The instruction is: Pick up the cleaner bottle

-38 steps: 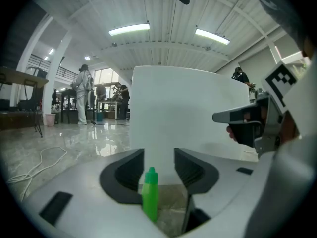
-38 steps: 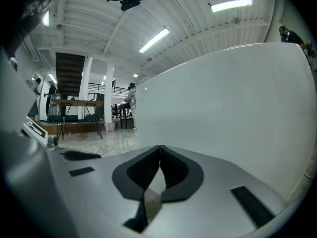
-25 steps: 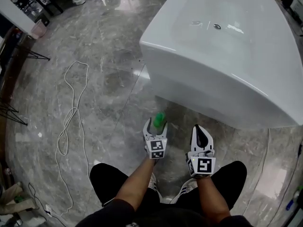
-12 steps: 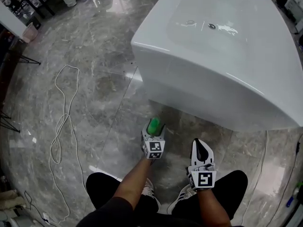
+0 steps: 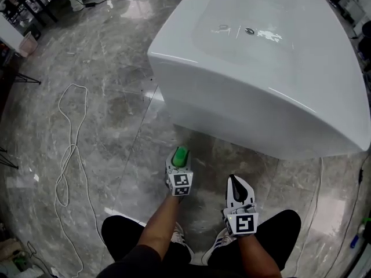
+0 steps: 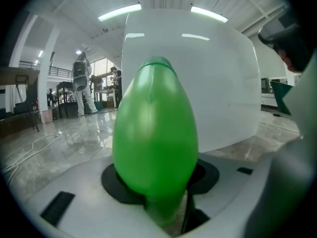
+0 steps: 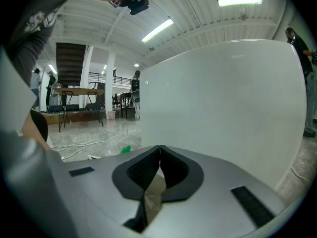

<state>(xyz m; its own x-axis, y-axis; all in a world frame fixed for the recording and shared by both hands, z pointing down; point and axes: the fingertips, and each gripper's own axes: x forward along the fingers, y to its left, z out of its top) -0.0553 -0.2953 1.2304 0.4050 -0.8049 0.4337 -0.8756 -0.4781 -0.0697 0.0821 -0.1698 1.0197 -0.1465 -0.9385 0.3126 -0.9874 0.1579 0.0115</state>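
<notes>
Most of cleaner bottle [image 6: 154,133] hidden, pinched by just-closing left tool [image 5: 179,162]; right tool [image 7: 159,163] closed.

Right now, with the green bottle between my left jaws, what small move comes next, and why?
Probably a short straight lift with the left gripper: its jaws have just been closing and appear to press the green cleaner bottle on both sides.

A polished grey marble floor [image 5: 116,114] mirrored the strip lights [image 6: 119,12] of a white ribbed ceiling. A large white bathtub [image 5: 261,68] stood on it. A white cable [image 5: 72,86] lay in loops on the floor, well apart from the tub. Far off stood dark-legged tables [image 7: 74,89], people [image 6: 80,83] and bright windows [image 6: 101,66]
</notes>
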